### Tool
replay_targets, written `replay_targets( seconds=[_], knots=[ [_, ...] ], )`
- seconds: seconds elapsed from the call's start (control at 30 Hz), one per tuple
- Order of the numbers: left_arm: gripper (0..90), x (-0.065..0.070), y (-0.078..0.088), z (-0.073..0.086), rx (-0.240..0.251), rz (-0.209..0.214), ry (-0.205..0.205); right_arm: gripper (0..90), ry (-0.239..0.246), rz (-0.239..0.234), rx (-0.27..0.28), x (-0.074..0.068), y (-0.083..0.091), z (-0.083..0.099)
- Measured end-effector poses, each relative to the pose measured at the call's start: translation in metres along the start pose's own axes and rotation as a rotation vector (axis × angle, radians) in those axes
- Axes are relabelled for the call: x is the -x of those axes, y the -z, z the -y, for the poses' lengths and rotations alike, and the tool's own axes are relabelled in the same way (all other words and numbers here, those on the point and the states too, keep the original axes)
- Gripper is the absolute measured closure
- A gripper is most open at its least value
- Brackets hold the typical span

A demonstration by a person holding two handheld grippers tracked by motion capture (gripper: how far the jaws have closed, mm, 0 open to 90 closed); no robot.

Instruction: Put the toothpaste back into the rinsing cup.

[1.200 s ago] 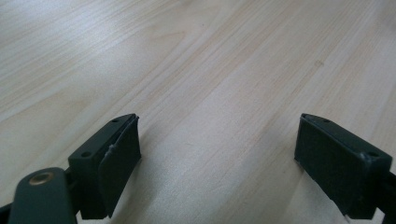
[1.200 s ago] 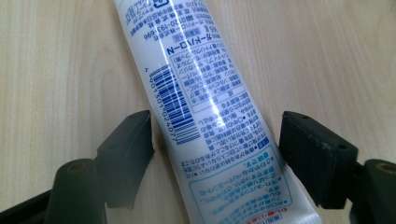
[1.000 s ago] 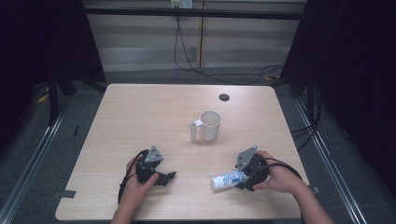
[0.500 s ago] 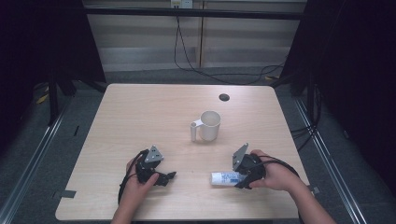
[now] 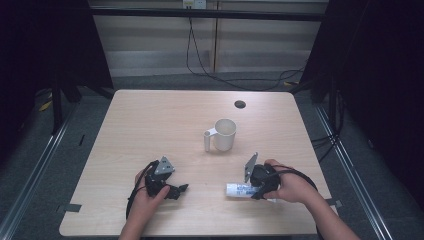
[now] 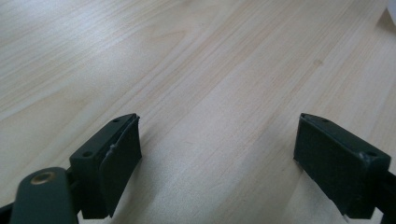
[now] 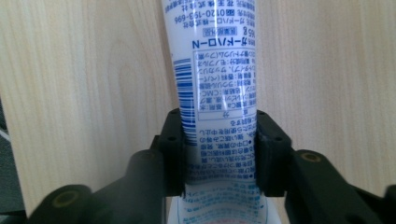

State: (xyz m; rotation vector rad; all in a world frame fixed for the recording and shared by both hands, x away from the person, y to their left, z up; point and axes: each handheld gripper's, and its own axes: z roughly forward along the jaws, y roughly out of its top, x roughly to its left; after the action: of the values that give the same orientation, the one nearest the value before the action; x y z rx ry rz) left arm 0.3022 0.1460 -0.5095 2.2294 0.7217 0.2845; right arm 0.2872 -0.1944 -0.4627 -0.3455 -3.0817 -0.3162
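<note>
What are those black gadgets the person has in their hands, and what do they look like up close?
Each hand holds a black two-jaw tool. The left gripper and the right gripper each carry a grey three-cornered plate on top and trail a black cable. Up close, the jaws are blocky dark pads with small screw holes and brass-coloured pivot pins. The forearms are bare, no sleeves.

tube: showing white with blue print, barcode | jaws: showing black | mug beyond tongs: showing cream | table: showing pale woodgrain

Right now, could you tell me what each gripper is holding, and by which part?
The right gripper clamps the tube across its body; the left gripper holds nothing.
</note>
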Motion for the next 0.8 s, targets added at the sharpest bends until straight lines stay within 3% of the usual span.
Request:
replay_targets(
  seconds=[0.17,0.3,0.63,0.67,0.8],
  knots=[
    [14.5,0.000,0.000,0.000,-0.001,0.001,-0.001,67.9,-0.030,-0.013,0.006,-0.001,0.002,0.002],
    [14.3,0.000,0.000,0.000,-0.002,0.002,-0.001,68.2,0.007,-0.012,-0.008,-0.004,0.004,0.001],
    [17.9,-0.001,0.002,0.000,-0.004,-0.015,0.001,68.2,0.006,0.027,0.005,-0.004,0.014,0.002],
    [18.9,-0.001,0.002,0.000,0.001,-0.017,0.008,68.2,0.030,0.037,0.011,-0.003,0.015,0.001],
    [21.1,-0.003,0.002,-0.001,-0.003,-0.012,0.005,68.2,0.042,0.041,0.000,-0.003,0.019,-0.001]
  ],
)
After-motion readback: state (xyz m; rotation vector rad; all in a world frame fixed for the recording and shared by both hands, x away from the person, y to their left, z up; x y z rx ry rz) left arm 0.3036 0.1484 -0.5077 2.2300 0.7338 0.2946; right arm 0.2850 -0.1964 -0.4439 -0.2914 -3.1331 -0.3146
